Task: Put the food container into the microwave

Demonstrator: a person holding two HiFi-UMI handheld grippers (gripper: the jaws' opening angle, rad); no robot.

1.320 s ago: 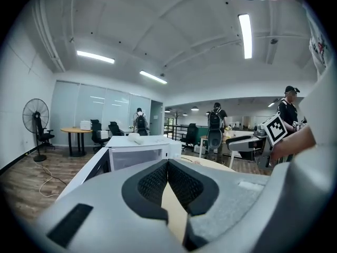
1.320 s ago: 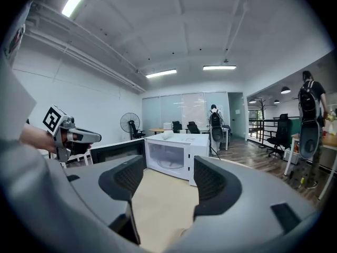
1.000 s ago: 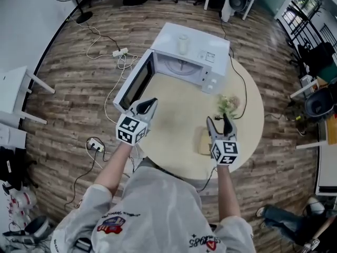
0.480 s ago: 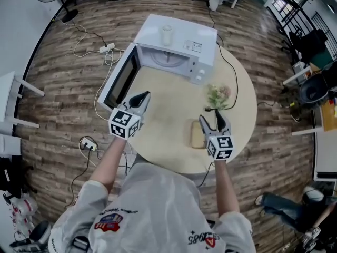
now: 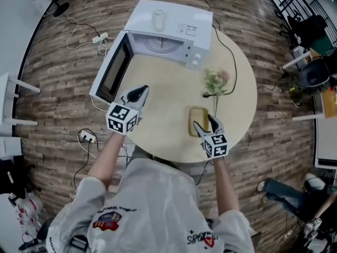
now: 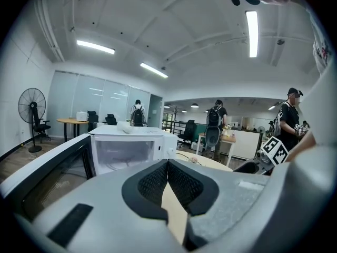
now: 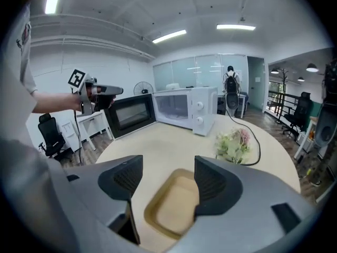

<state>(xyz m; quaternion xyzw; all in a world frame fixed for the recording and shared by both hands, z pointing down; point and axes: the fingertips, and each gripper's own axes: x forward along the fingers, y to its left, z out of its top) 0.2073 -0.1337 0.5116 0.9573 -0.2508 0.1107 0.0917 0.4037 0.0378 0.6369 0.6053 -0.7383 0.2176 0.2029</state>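
Head view: a round, light-coloured table [image 5: 168, 101] stands on a wood-plank floor [image 5: 68, 51]. A white microwave [image 5: 176, 28] sits at the table's far edge. Its door [image 5: 111, 70] is swung fully open toward the left, and the cavity is exposed. A black cable [image 5: 235, 62] runs from behind the microwave along the table's right side.

The left gripper [image 5: 139, 91] is held above the table's left edge, just beside the open door. In the left gripper view its jaws are pressed together at the tips with nothing between them.

The right gripper [image 5: 203, 121] is held at the near right part of the table. In the right gripper view its jaws stand well apart. The food container [image 7: 174, 207], a shallow tan rectangular tray, lies flat on the table and shows through the gap between them. It is not clamped. It rests well apart from the microwave.

A small bunch of artificial flowers [image 5: 217, 81] lies beyond the container, near the cable. A small white cup [image 5: 158, 20] stands upright on the microwave's top.
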